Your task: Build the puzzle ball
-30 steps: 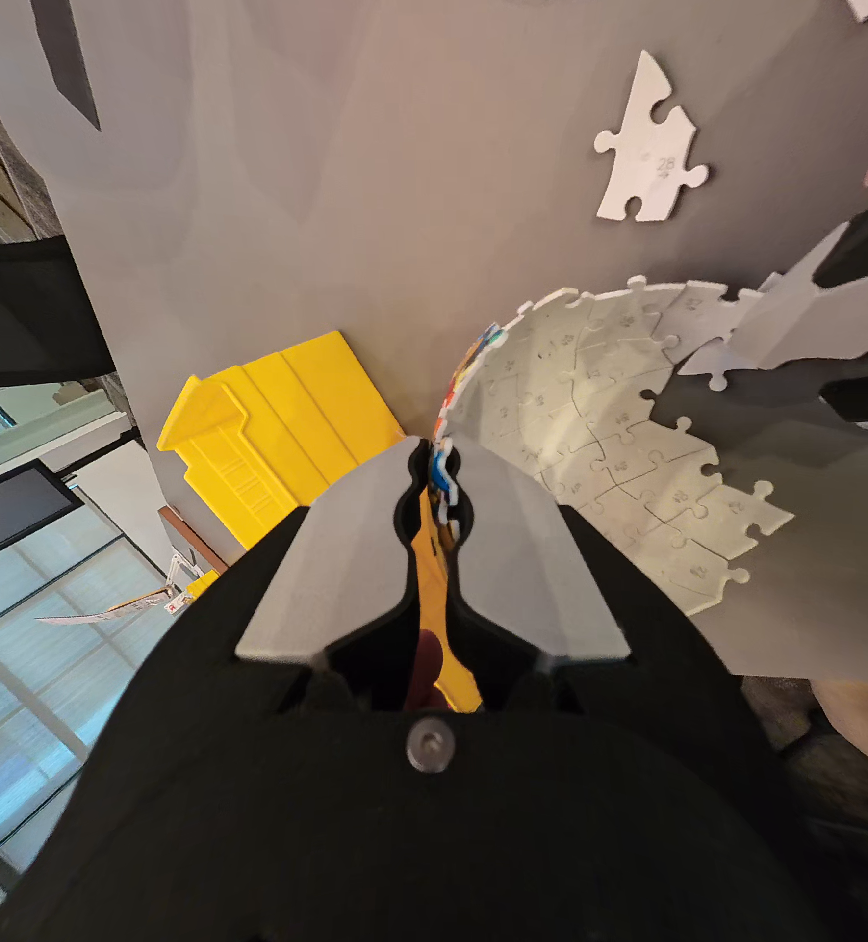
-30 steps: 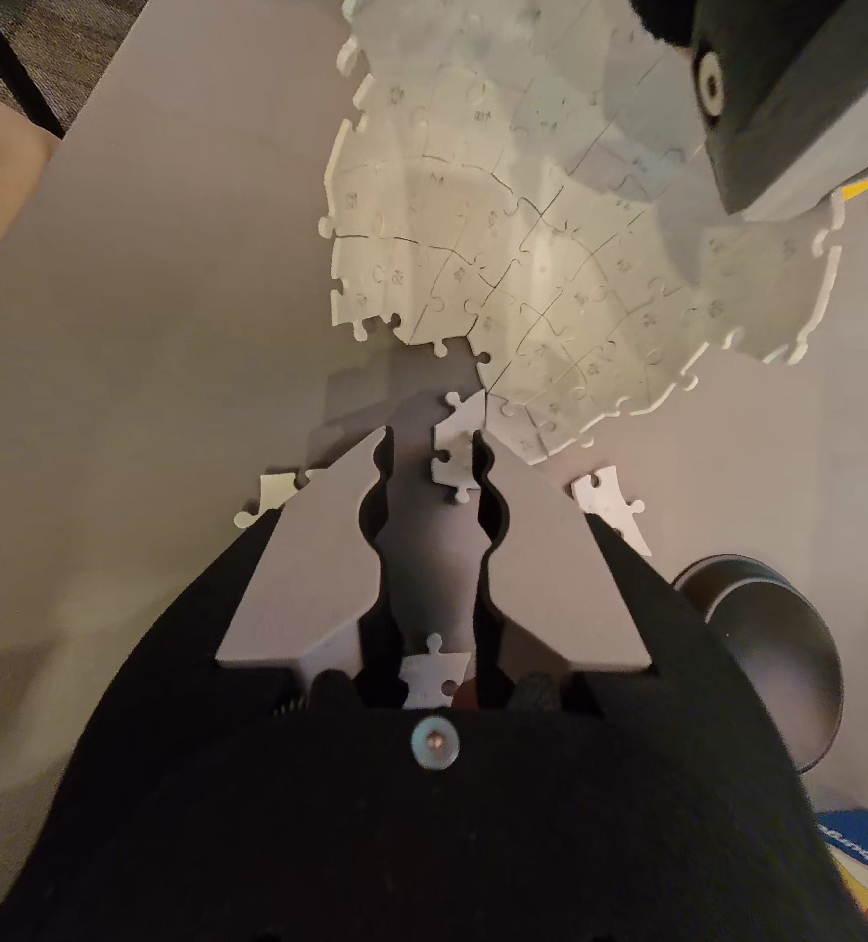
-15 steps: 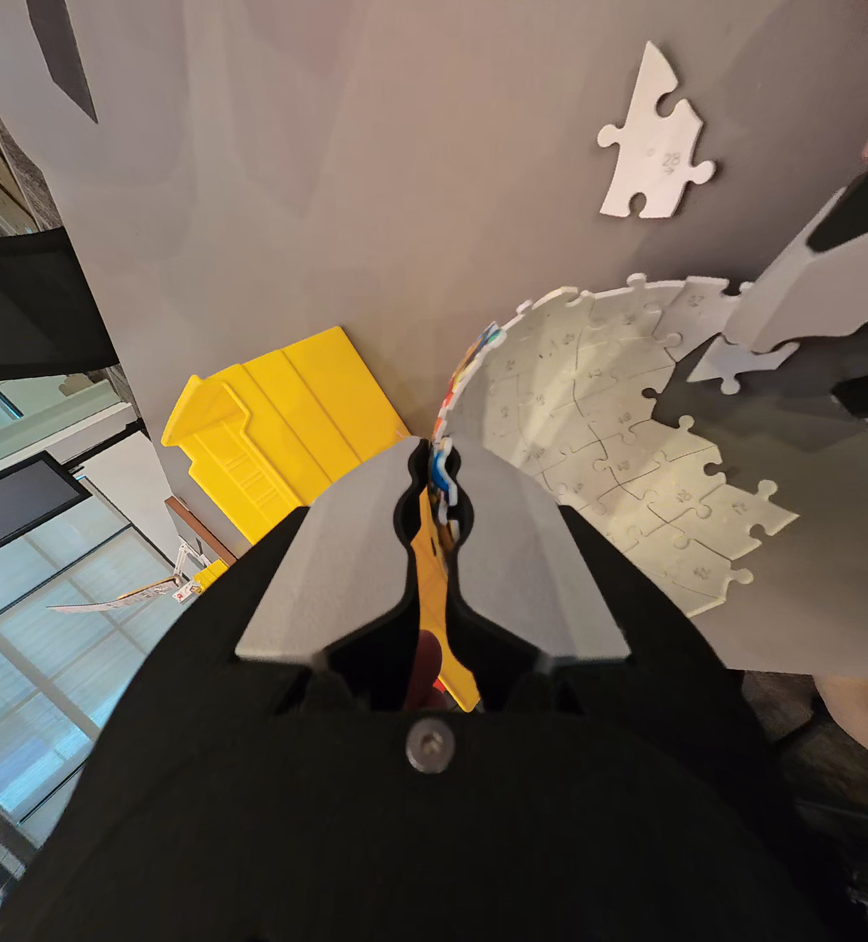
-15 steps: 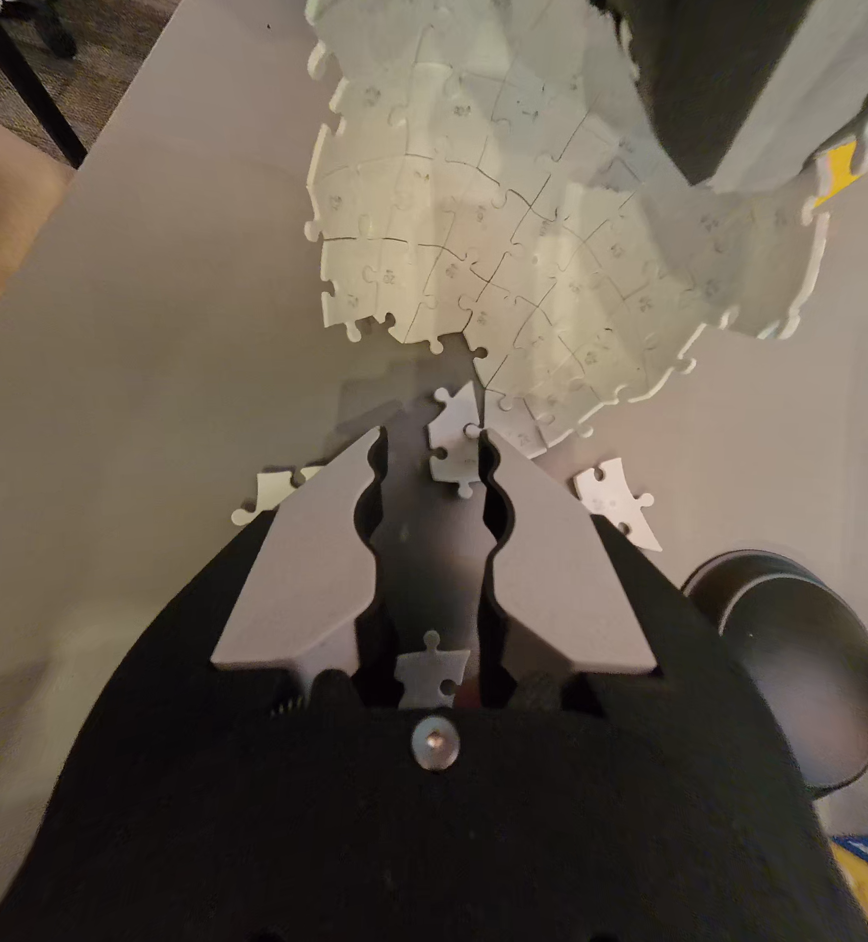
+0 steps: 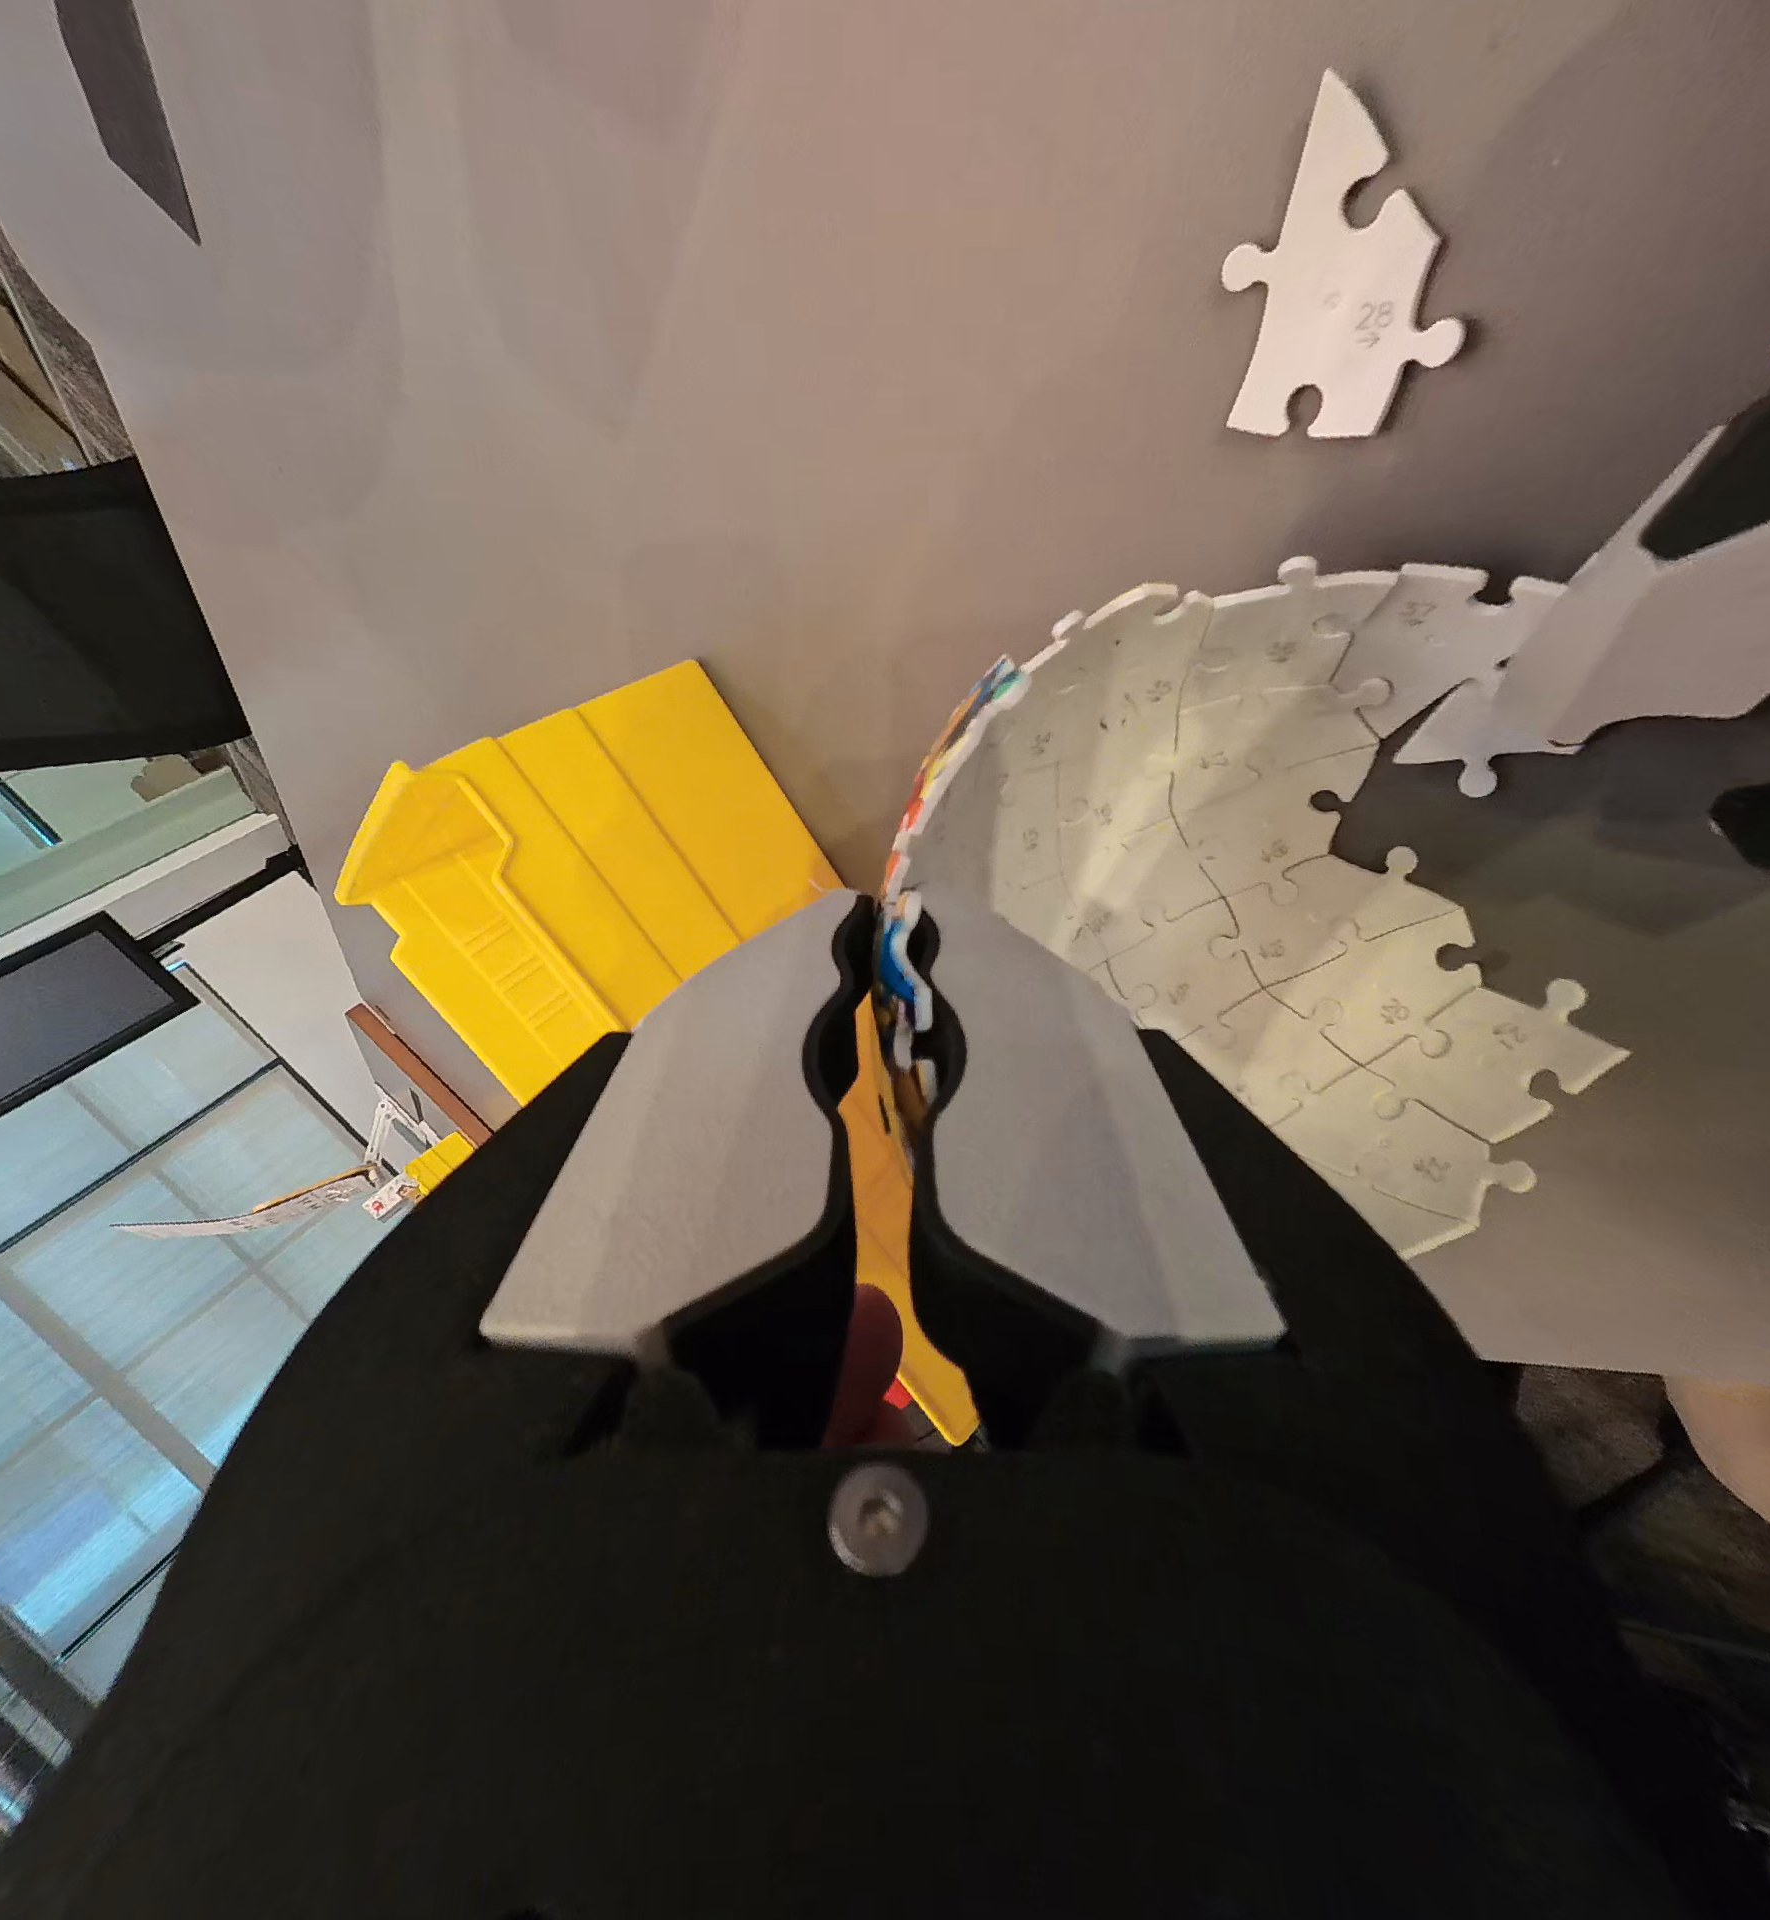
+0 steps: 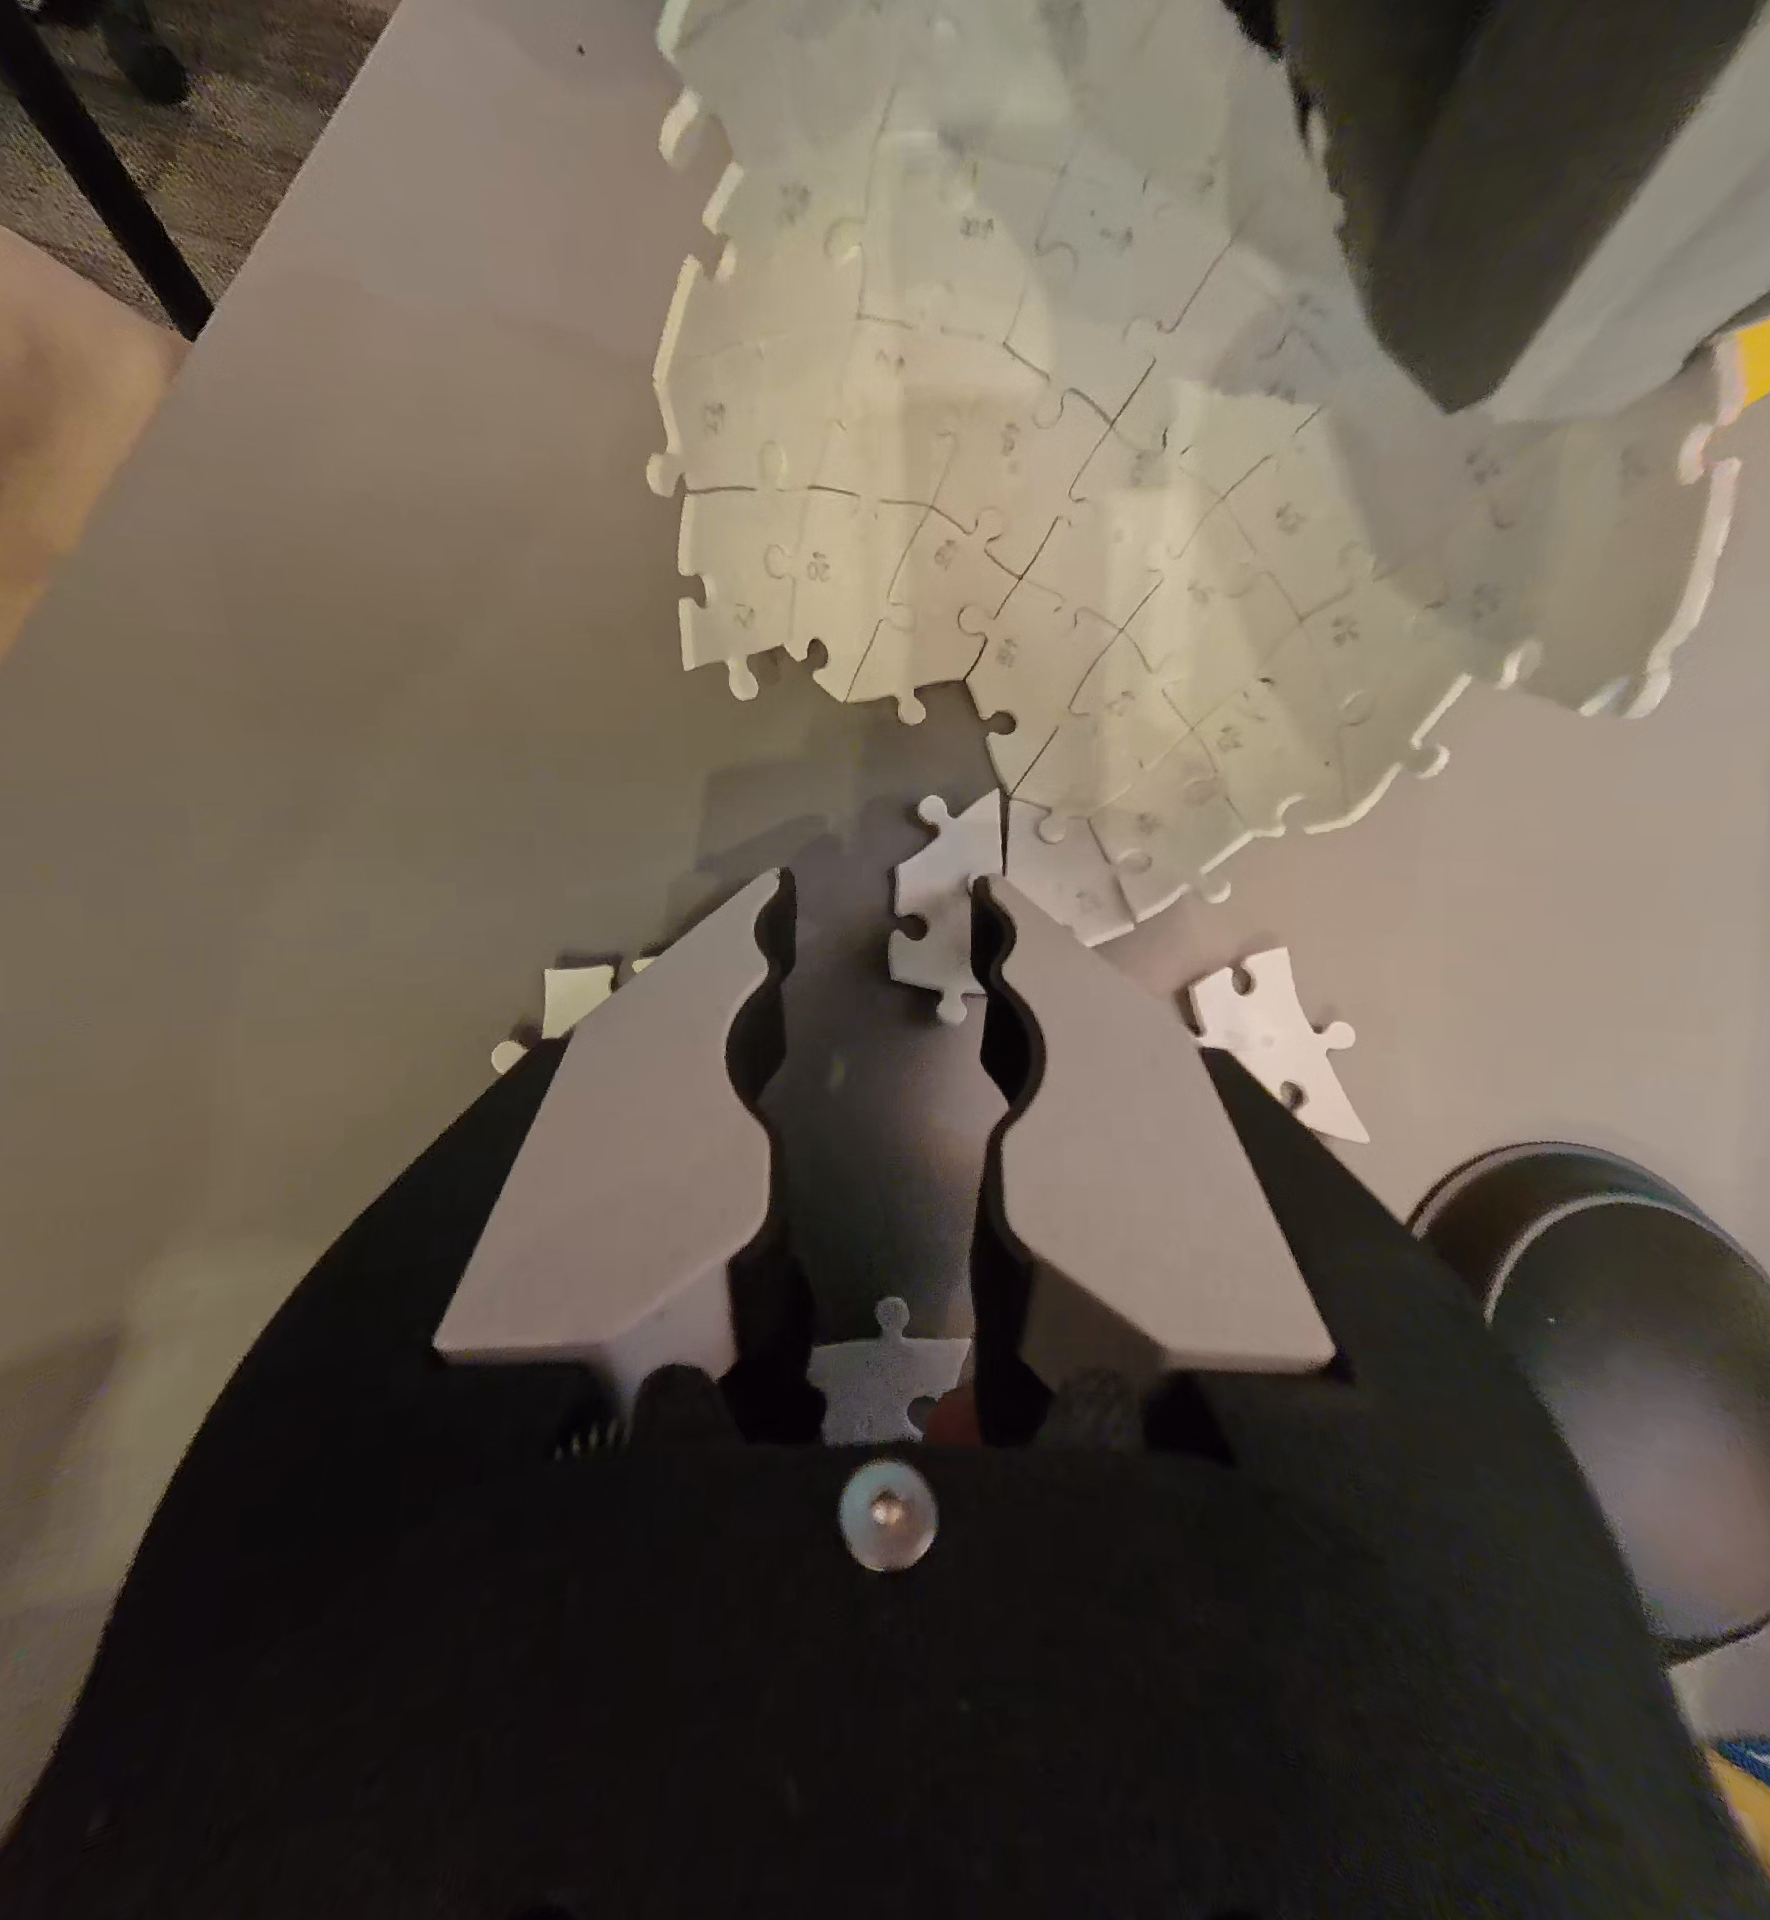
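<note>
The partly built puzzle ball (image 5: 1224, 883) is a curved white shell of joined pieces with a coloured outer side. My left gripper (image 5: 891, 914) is shut on its rim and holds it tilted above the grey table. In the right wrist view the shell (image 6: 1068, 499) fills the upper middle. My right gripper (image 6: 879, 894) is open, and a loose white piece (image 6: 938, 914) lies against the inner side of its right finger, touching the shell's lower edge. In the left wrist view that piece (image 5: 1463, 743) sits under the right gripper (image 5: 1639, 707).
A yellow plastic part (image 5: 569, 883) lies behind the shell. Single white pieces lie on the table (image 6: 341, 727): one far off (image 5: 1338, 281), one right of my right gripper (image 6: 1276, 1039), one left (image 6: 569, 1003), one under it (image 6: 886, 1387). A dark round container (image 6: 1639, 1403) stands at the right.
The right gripper has shifted slightly, with the loose piece still against its right finger at the shell's edge. The left gripper stays shut on the rim.
</note>
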{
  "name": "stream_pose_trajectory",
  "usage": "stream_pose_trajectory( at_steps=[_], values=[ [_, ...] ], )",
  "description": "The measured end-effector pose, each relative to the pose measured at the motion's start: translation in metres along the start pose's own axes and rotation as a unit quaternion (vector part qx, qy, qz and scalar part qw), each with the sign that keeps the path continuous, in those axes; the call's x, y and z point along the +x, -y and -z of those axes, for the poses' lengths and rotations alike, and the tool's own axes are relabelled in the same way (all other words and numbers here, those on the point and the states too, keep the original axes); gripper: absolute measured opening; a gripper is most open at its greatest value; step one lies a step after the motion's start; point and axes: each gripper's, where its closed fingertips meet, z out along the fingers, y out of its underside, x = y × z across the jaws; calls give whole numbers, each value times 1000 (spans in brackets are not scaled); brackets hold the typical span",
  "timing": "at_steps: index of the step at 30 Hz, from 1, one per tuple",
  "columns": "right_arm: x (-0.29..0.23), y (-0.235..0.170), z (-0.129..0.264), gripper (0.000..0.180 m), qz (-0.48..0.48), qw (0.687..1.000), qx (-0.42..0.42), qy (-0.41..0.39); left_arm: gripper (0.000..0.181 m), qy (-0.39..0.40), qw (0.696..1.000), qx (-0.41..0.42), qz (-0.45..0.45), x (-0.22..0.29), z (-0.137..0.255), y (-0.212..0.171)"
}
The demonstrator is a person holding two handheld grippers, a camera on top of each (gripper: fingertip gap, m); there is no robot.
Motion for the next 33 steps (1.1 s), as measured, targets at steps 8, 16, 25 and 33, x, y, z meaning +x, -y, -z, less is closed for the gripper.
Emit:
stream_pose_trajectory(
  at_steps=[8,16,25,33],
  values=[
    [0,-1,-1,32,-30,999,1,17,4,4,1000,-4,-4,0,4,2],
    [1,-1,-2,32,-40,999,1,21,4,9,1000,-6,-5,0,8,3],
    [3,-3,-2,27,-53,998,-2,21,5,8,1000,-9,-3,1,11,1],
    [3,-3,-2,26,-62,998,-9,25,4,5,1000,-4,4,1,11,0]
  ],
)
